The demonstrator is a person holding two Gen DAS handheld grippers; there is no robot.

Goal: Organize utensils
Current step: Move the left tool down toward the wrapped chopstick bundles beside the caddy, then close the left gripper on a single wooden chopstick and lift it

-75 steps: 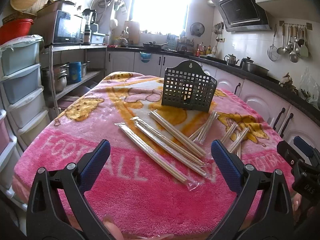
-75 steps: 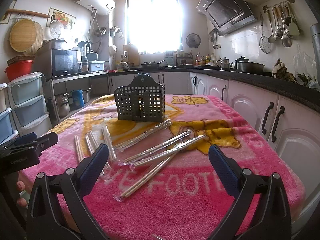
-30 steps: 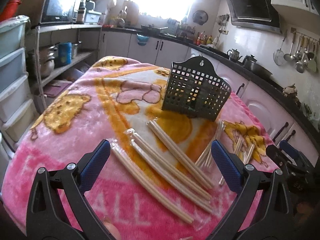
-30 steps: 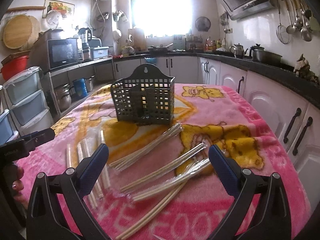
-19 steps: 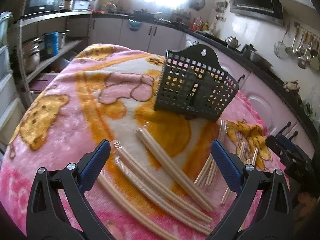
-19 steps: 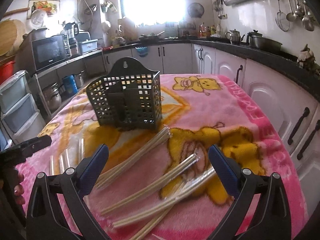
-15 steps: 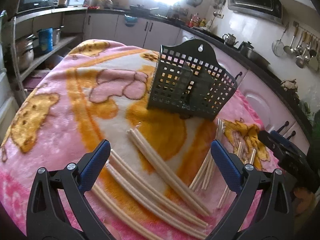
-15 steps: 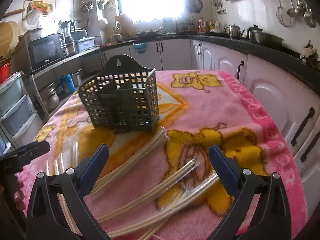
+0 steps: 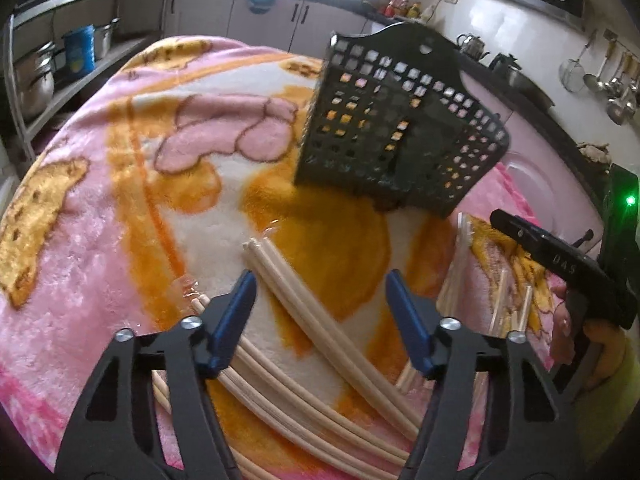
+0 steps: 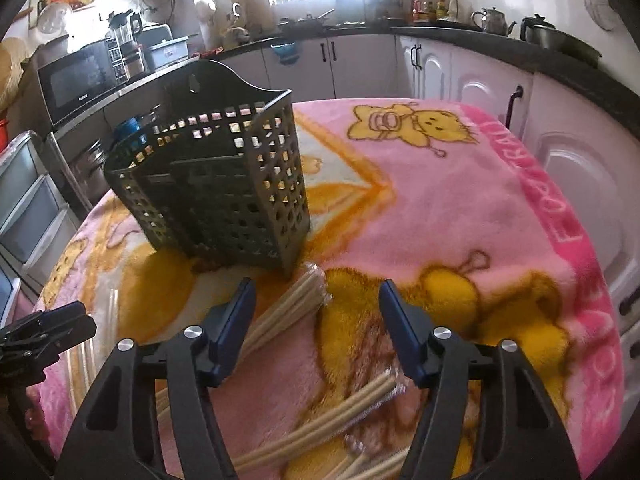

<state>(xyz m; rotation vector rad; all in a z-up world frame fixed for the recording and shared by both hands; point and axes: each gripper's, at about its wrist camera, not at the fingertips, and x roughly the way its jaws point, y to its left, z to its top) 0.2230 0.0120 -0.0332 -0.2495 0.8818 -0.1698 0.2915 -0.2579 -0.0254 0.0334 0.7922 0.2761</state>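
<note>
A dark perforated utensil basket (image 9: 400, 128) (image 10: 216, 192) stands upright on a pink cartoon blanket (image 9: 100, 200) (image 10: 460, 208). Several plastic-wrapped pairs of wooden chopsticks lie in front of it. My left gripper (image 9: 320, 300) hovers low over one wrapped pair (image 9: 304, 308). Its jaws are closing, the pair lies between them, and the pads are not pressing on it. My right gripper (image 10: 316, 304) hovers over another wrapped pair (image 10: 288, 308) near the basket's corner. Its jaws are also closing, without touching the pair. Each gripper shows in the other's view: the right gripper (image 9: 560, 260), the left gripper (image 10: 44, 332).
More wrapped chopsticks (image 10: 352, 404) (image 9: 460, 280) lie near the front. White cabinets (image 10: 560, 160) run close along the table's right side. A shelf with pots (image 9: 36, 80) and plastic drawers (image 10: 28, 208) stand to the left. A microwave (image 10: 76, 80) sits behind.
Both grippers have moved forward and down toward the basket and the chopsticks. Their jaws have narrowed from wide open to about half.
</note>
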